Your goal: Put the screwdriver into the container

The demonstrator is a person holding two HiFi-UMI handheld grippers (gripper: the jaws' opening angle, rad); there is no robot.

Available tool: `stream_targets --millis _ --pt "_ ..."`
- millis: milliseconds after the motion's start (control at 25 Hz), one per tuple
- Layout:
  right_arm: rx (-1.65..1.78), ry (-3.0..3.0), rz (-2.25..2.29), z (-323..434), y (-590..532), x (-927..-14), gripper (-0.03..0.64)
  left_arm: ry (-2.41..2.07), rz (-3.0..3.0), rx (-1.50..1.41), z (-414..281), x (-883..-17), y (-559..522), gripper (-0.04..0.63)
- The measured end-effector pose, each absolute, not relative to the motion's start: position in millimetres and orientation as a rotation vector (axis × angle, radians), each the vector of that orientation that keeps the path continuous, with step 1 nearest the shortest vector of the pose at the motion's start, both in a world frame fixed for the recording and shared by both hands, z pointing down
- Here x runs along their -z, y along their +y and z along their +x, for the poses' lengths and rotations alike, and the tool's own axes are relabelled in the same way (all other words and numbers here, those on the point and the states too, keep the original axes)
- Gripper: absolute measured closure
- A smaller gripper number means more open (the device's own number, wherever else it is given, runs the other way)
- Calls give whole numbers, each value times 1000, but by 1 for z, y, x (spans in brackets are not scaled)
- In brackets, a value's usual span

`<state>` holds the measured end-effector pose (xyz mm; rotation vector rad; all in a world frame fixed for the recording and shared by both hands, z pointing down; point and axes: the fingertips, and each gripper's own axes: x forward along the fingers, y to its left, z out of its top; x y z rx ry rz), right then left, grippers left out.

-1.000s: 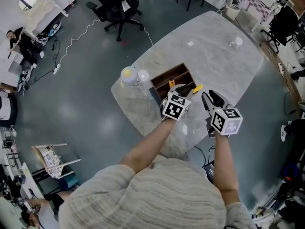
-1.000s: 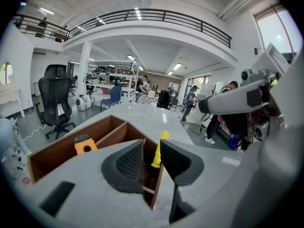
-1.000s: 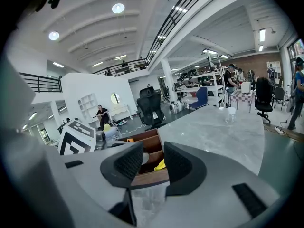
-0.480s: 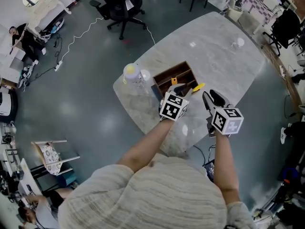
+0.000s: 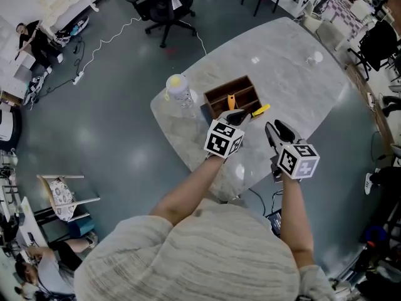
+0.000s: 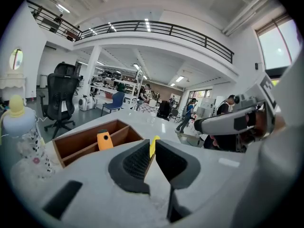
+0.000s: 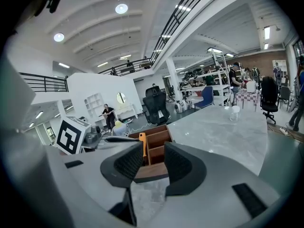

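Nearest the body, right gripper (image 5: 277, 130) hovered over the near edge of the marble table (image 5: 282, 61). Its jaws stood apart with nothing between them, and only the container showed through the gap in its own view. Just beyond and to its left, left gripper (image 5: 237, 116) had its jaws pinched almost together on the yellow screwdriver (image 5: 260, 110). The left gripper view showed a yellow sliver clamped between the ribbed pads. In the head view the free yellow end stuck out to the right of the jaws, just off the near right corner of the wooden container (image 5: 225, 89). The screwdriver was therefore held but not yet inside any compartment, and its height above the table could not be read. One compartment already held an orange-handled item (image 6: 104, 140) standing up. A clear bottle with a yellow cap (image 5: 178, 88) stood just beside the container's left end, and an office chair (image 5: 164, 5) was on the floor well beyond the table. Change over the last second: very little. The left gripper shifted only slightly near the container's near rim, and the right gripper kept its place. Judgement: the grasp was done and transport nearly done. What remained was to carry the screwdriver over an open compartment and release it, while avoiding the rim and the orange item.
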<state>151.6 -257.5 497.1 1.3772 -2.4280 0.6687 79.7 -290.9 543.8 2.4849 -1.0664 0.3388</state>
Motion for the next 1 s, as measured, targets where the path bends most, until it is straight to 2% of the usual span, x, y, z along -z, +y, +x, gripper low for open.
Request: stream_targets --millis 360,480,640,1000 --pt "-677 -2491 1268 149 -217 -497 493 -1075 2457 -198 72 -524 -247 574" --pt "-660 -2514 1220 149 -201 -494 516 -1081 2468 -168 72 -515 -230 574" --pt "-636 -2561 1157 149 -177 -488 583 -1088 2479 -108 77 -501 -204 574" --pt "-544 -2611 1027 148 -129 -477 601 -1078 2477 -25 79 -488 -148 575"
